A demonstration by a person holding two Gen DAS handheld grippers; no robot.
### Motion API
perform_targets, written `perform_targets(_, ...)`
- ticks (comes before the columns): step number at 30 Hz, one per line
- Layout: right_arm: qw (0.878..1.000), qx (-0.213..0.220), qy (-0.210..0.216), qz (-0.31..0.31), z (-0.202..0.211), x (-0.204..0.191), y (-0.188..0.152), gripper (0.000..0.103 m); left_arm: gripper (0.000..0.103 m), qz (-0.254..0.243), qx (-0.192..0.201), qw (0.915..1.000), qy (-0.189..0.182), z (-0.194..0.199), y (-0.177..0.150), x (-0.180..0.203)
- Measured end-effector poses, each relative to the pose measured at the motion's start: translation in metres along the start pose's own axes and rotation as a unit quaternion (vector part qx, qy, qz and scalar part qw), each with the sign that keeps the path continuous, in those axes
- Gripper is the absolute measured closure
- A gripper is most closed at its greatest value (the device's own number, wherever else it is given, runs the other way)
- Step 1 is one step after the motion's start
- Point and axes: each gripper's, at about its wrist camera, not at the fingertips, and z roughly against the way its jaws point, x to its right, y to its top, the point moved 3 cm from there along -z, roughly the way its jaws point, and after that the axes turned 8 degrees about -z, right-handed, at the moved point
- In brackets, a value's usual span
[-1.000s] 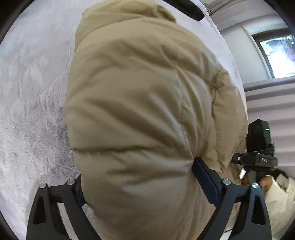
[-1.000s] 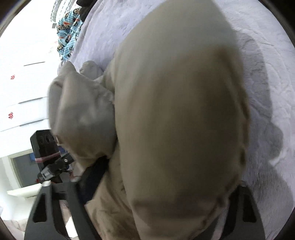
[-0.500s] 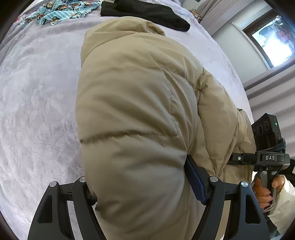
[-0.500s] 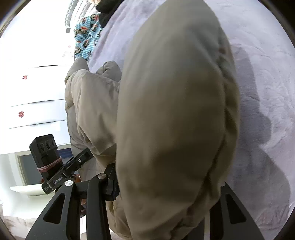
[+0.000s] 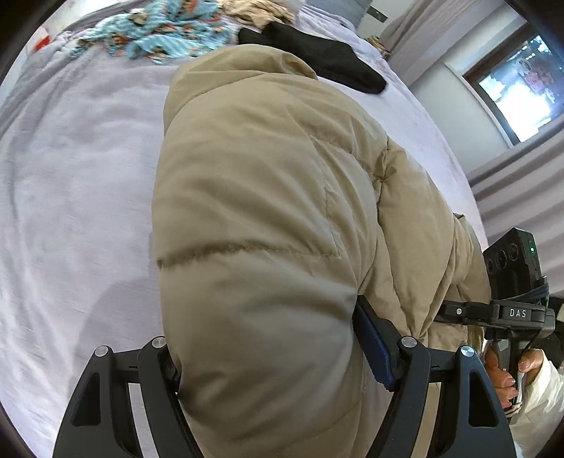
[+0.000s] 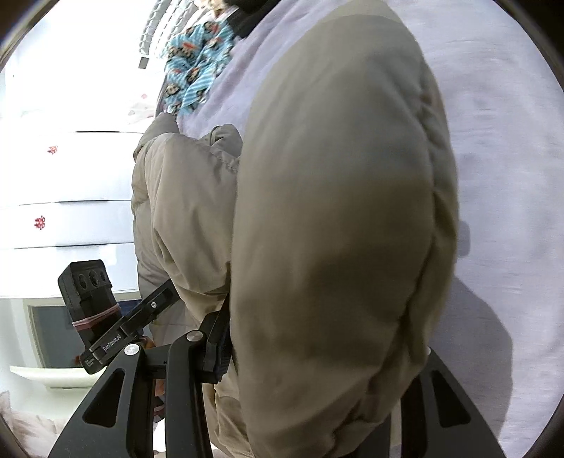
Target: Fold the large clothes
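A tan puffer jacket (image 5: 268, 197) fills the left wrist view, lifted off the pale lilac bedspread (image 5: 70, 183). My left gripper (image 5: 268, 352) is shut on a thick fold of it; the blue pad of its right finger (image 5: 370, 338) presses the fabric, and the left finger is mostly hidden. In the right wrist view the same jacket (image 6: 335, 229) bulges between the jaws. My right gripper (image 6: 317, 352) is shut on it, with only the left finger (image 6: 215, 345) showing. The right gripper also shows in the left wrist view (image 5: 493, 313), and the left gripper in the right wrist view (image 6: 134, 324).
A blue patterned garment (image 5: 165, 31) and a black garment (image 5: 317, 60) lie at the far side of the bed. A window (image 5: 521, 77) and curtains are to the right. White drawers (image 6: 63, 204) stand to the left of the bed.
Both grippers have lifted and pulled back with the jacket still held. More of the bed and the far garments have come into view.
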Motion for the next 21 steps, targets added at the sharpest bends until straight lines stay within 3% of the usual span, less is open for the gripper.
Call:
perform_targets(11, 0.998, -0.035, 0.017, 0.046, -0.116, -0.076, 0.023, 0.057, 0.025, 0.051, 0.032, 0.9929, 0.102, 0.016, 0.015, -0.148)
perform_targets(15, 0.997, -0.035, -0.021, 0.071, -0.124, -0.071, 0.033, 0.057, 0.022, 0.065, 0.032, 0.9907, 0.115, -0.005, 0.013, -0.184)
perform_targets(18, 0.997, -0.039, -0.052, 0.051, -0.124, -0.054, 0.044, 0.045, 0.018, 0.060, 0.038, 0.9904, 0.119, -0.009, 0.005, -0.189)
perform_targets(21, 0.996, -0.023, -0.078, 0.034, -0.098, -0.043, 0.041, 0.043, 0.018, 0.052, 0.037, 0.9900, 0.126, -0.001, 0.006, -0.187)
